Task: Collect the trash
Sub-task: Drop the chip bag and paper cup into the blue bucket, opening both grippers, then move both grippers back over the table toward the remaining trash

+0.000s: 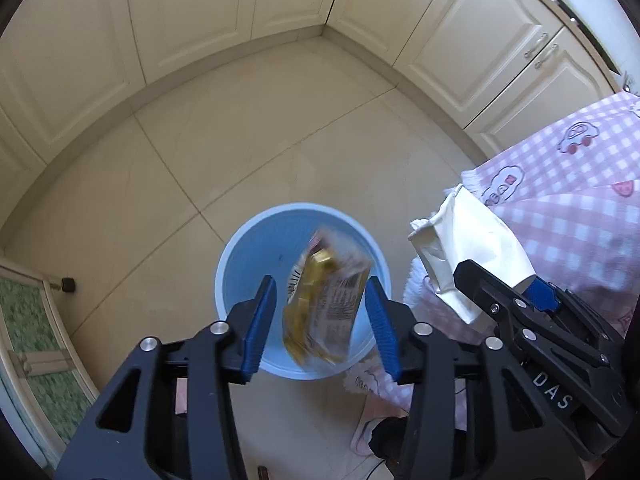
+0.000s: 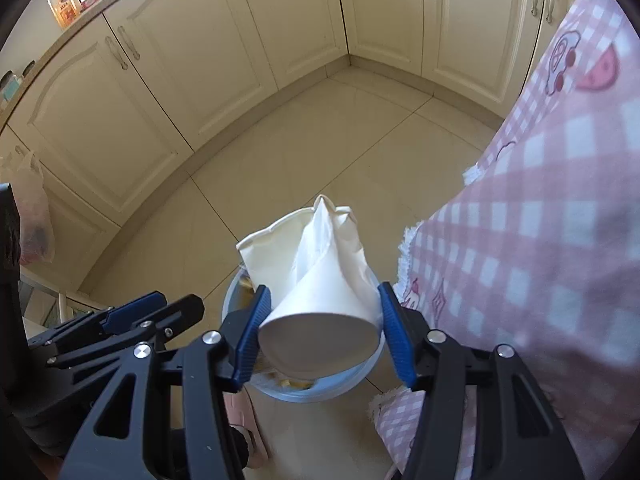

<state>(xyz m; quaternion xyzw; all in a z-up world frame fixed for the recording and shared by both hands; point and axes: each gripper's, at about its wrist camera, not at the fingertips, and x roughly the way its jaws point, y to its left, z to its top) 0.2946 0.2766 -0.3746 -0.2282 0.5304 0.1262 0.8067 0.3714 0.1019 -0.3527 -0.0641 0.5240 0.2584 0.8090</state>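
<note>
left gripper point(image 1: 326, 326) spread apart, gold wrapper point(image 1: 324, 300) blurred, falling over blue bin point(image 1: 240, 268) | right gripper point(image 2: 322, 334) touching paper cup point(image 2: 320, 316), grip unclear | centre cup over bin before letting go

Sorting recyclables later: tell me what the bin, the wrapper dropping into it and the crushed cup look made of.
Blue bin: likely moulded plastic, smooth matte wall, uniform colour.
Snack wrapper: looks like thin printed plastic film, glossy gold with a barcode panel; blurred.
Crushed cup in the right gripper: appears paper, matte white, creased flat with sharp folds. Any inner coating cannot be told.
</note>
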